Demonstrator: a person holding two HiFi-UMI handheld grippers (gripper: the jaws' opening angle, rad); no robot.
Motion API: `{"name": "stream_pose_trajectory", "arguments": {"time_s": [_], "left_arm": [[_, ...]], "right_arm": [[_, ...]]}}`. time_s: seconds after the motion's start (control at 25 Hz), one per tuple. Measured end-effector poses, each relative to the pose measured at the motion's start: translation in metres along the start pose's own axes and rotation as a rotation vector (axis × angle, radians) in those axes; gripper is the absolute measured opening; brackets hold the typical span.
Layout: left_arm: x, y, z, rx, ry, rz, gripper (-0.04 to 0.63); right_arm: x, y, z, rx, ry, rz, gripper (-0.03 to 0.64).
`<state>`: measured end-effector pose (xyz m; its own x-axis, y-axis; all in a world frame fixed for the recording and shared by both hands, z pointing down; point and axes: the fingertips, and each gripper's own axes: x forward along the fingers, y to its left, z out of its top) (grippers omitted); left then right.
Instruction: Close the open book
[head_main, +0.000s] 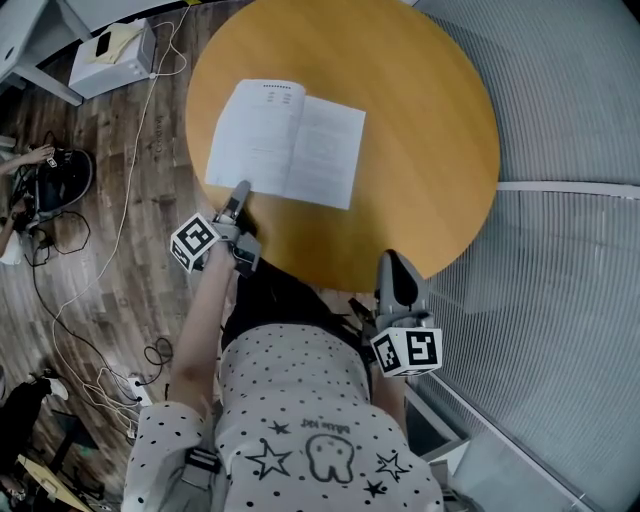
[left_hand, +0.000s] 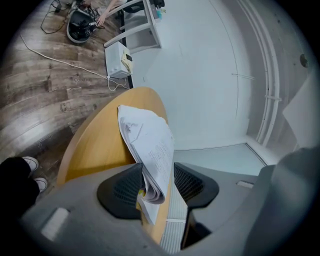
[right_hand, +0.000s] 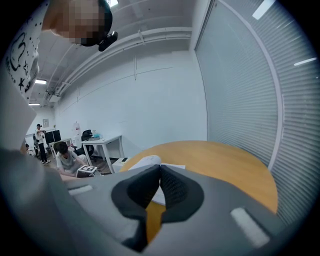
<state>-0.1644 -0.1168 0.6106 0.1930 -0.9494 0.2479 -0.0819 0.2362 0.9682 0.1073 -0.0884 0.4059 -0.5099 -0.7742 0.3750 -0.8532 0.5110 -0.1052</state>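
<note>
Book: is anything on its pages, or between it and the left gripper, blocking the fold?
Nothing visible does. The book has bare pages, and its near left corner sits between the open jaws of the left gripper. The right gripper is shut at the near edge of the table, clear of the book.
</note>
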Motion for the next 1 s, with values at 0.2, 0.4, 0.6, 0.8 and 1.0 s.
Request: {"name": "stream_pose_trajectory", "arguments": {"time_s": [0.2,0.4,0.6,0.8,1.0], "left_arm": [[0.000,0.012,-0.005,-0.067,0.012,0.022,0.193],[0.002,0.017,-0.004,-0.017,0.011,0.027,0.206],[0.008,0.014,0.008,-0.006,-0.065,0.007,0.206],[0.010,0.013,0.022,0.061,-0.069,0.014,0.206],[0.008,0.014,0.026,0.123,-0.073,0.040,0.172]], "right_arm": [[-0.001,0.000,0.000,0.005,0.004,-0.014,0.005],[0.000,0.001,0.000,0.003,0.001,-0.021,0.005],[-0.007,0.003,-0.004,0.006,0.001,-0.023,0.005],[-0.003,0.005,-0.004,0.001,0.007,-0.027,0.005],[-0.006,0.005,-0.005,0.000,0.008,-0.034,0.005]]}}
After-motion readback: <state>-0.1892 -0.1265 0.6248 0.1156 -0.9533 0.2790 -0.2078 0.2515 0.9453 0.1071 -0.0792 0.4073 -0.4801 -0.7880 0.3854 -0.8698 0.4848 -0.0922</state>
